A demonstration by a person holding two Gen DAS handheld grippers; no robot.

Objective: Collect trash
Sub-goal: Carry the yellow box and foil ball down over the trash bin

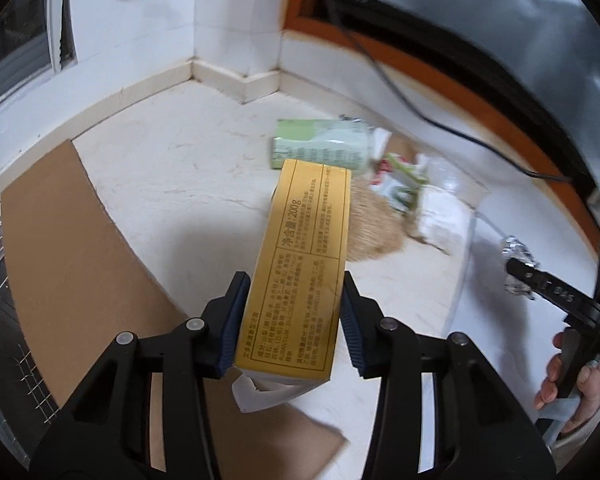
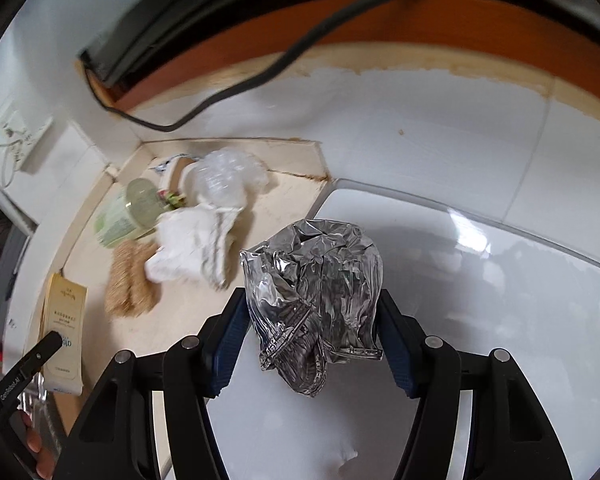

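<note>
My left gripper (image 1: pixel 294 316) is shut on a long yellow carton (image 1: pixel 300 264) with printed text, lifted above the pale floor; its torn white end hangs below the pads. The same carton (image 2: pixel 62 332) shows at the left edge of the right wrist view. My right gripper (image 2: pixel 312 328) is shut on a crumpled silver foil bag (image 2: pixel 314 296), held over a glossy white surface (image 2: pixel 480 280). That foil bag (image 1: pixel 518 256) also appears at the right of the left wrist view. On the floor lie a green tube-shaped package (image 1: pixel 320 146), a tan fibrous pad (image 1: pixel 374 224) and a white wrapper (image 1: pixel 440 216).
A brown cardboard sheet (image 1: pixel 72 248) covers the floor at left. A black cable (image 2: pixel 228 84) hangs along the orange-trimmed wall. Crumpled clear plastic (image 2: pixel 224 178) and white paper (image 2: pixel 188 248) lie in the corner. A hand (image 1: pixel 572 384) holds the right gripper's handle.
</note>
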